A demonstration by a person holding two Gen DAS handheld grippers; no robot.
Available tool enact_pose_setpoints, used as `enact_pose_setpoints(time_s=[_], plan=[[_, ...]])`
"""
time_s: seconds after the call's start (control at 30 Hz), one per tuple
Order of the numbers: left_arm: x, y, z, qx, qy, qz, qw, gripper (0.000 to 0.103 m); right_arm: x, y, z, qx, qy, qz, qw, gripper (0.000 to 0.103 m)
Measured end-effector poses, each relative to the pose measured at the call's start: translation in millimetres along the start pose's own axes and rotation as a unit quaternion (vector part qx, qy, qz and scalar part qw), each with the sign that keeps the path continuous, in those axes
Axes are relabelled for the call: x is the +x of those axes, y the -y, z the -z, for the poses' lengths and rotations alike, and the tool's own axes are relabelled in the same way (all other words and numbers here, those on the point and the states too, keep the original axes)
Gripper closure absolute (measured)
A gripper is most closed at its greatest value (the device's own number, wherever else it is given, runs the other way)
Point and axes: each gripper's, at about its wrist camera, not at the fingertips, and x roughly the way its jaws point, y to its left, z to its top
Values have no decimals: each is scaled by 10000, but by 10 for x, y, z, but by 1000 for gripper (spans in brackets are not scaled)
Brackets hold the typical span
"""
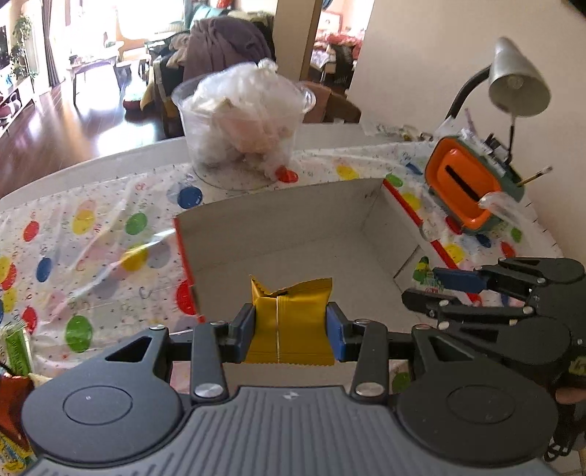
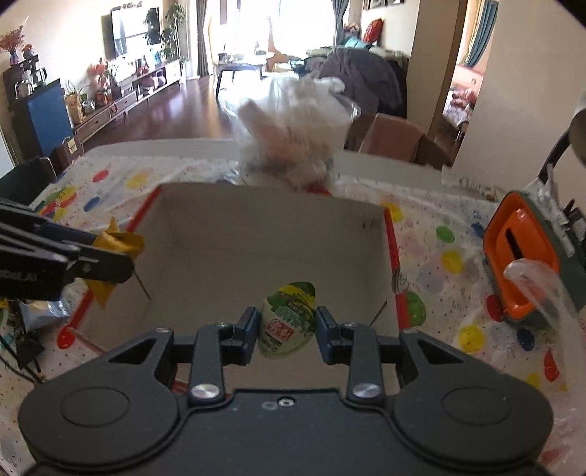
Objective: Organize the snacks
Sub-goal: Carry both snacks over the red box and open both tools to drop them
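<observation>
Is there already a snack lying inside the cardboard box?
No, the cardboard box shows a bare floor; the gold packet sits clamped above it.

Home, open living rm: wall TV (image 2: 126, 31) over a low cabinet (image 2: 121, 100), dark wood floor (image 2: 175, 110), houseplants (image 2: 172, 25), blanket-heaped sofa (image 2: 360, 78), desk lamp (image 1: 518, 86) by bench (image 1: 95, 234).

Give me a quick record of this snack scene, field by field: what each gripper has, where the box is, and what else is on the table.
left gripper: jaws shut on gold packet, at the near left of the box
right gripper: jaws shut on green jelly cup, above the box's near side
box: open cardboard, nothing seen inside
tub: clear, stuffed with wrappers, behind box
tablecloth: white with coloured dots
orange holder: right of box, beside lamp
</observation>
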Motion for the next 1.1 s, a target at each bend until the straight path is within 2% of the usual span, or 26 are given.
enact_pose_setpoints(time_s=[0.33,0.67,0.9,1.1], plan=[[687,120,-37,111,-760,-245,9967,63,493,78,43,-98,-626,-230,9977,71],[1003,153,-8,321,-1163,-485,9915,62,719,33,44,-342,-891,-267,9951,69],[976,111,2,282,-1062,-441,9930,62,691,24,51,-401,-931,-426,9939,67],[801,79,9,162,-831,-378,9957,62,506,37,29,-402,-769,-562,9946,63]])
